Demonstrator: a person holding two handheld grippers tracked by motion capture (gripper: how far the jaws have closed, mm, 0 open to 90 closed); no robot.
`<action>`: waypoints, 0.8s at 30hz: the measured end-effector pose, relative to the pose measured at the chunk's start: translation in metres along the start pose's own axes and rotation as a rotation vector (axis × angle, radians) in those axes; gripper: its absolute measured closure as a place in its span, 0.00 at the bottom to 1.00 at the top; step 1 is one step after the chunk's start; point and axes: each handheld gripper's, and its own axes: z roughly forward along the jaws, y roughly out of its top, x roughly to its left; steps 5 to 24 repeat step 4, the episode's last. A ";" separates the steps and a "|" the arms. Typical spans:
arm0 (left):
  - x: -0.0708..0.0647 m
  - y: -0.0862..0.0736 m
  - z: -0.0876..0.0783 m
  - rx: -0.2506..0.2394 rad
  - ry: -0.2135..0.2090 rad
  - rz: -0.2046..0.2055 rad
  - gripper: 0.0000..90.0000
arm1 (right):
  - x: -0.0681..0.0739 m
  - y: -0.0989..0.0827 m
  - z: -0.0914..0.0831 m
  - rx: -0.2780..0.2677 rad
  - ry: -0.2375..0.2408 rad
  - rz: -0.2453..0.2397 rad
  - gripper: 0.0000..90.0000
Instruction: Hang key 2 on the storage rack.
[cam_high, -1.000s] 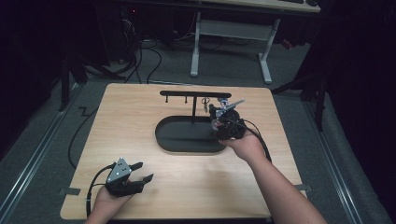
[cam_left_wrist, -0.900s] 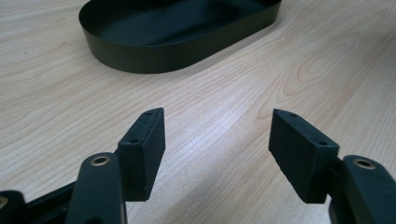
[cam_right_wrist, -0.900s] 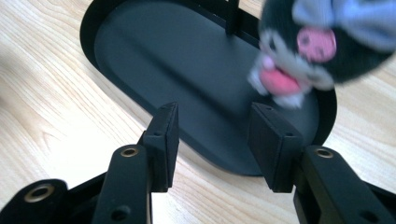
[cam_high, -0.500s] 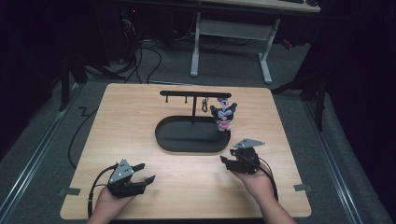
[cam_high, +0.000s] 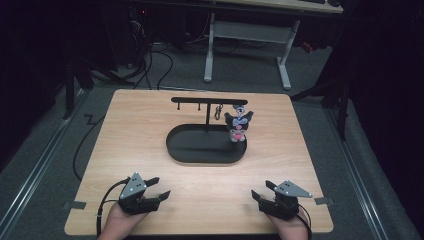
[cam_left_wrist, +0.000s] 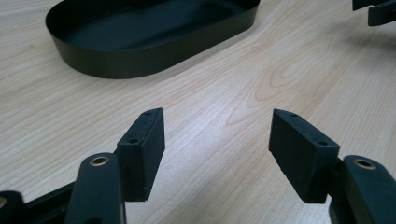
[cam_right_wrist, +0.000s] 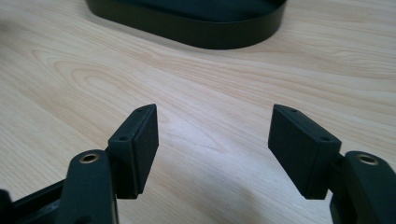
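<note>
Both grippers are parked at the near edge of the tabletop (cam_high: 150, 125) right now. The left gripper (cam_high: 156, 188) has its fingers (cam_left_wrist: 142, 149) spread wide with nothing but bare wood between them. The right gripper (cam_high: 264, 190) has just been opening its fingers (cam_right_wrist: 135, 147), and there's nothing between them either.

The little plush toy (cam_high: 238, 125) hangs off the right end of the black rack (cam_high: 207, 100), over the right part of the oval tray (cam_high: 200, 150). A small metal clip (cam_high: 218, 112) dangles from the rack just beside it.

What I'd worry about: I can't make out how well the toy's loop sits on its peg, so if it's only just caught, it may slip and drop into the tray. The stand also looks pretty light, so a bump or a reach from either gripper may rock it and swing the toy off. Trailing cables could snag at the tabletop edge too.
</note>
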 end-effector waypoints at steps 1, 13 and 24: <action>-0.001 0.000 0.001 0.002 -0.001 0.001 0.41 | -0.002 -0.001 0.001 0.001 0.000 0.000 0.38; -0.002 0.001 0.004 0.007 0.003 0.002 0.40 | -0.004 0.000 0.005 -0.002 0.005 0.019 0.36; -0.002 0.001 0.004 0.007 0.003 0.002 0.40 | -0.004 0.000 0.005 -0.002 0.005 0.019 0.36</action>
